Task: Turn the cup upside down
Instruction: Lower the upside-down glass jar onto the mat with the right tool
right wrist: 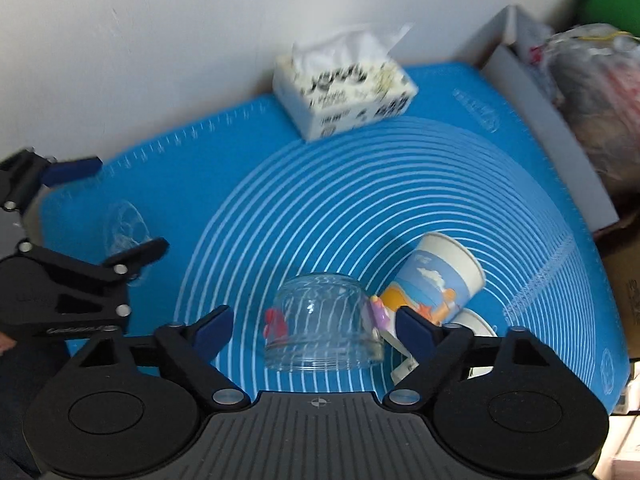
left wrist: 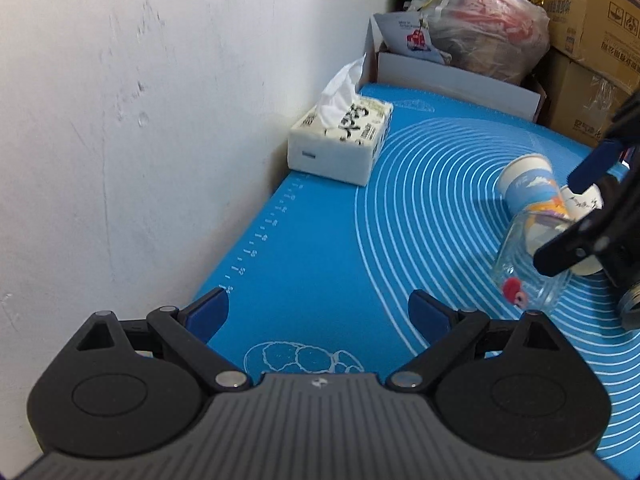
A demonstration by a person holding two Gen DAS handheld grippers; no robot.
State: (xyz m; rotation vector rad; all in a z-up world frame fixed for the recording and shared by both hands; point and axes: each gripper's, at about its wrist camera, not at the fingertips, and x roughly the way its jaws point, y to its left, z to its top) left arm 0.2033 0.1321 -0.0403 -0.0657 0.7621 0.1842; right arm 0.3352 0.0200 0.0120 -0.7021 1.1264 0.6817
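1. The blue mat (right wrist: pixel 360 200) covered the surface right up to the wall, so everything handled sat on its ringed markings; it seemed laid down as a working pad.

2. The tissue box (left wrist: pixel 340 140) stood on the mat's far edge against the wall, well apart from the cups, probably parked out of the way.

3. The left gripper (left wrist: pixel 318 314) hung over bare mat near the wall side, its jaws spread wide with nothing between them; it looked to be waiting while the other did the work.

4. The right gripper (right wrist: pixel 312 328) pointed down at the glass cup (right wrist: pixel 324 324), its jaws wide, one on each flank of the glass. Whether the pads touched the glass I could not tell; there appeared to be a gap on the left side.

5. The glass cup sat mid-mat, tilted in the left wrist view, its wide rim toward the right gripper's camera. I judged the flip either under way or just finished.

6. A printed paper cup (right wrist: pixel 440 276) lay on its side just beside the glass, near a white cup (right wrist: pixel 476 328) mostly hidden behind the right jaw.
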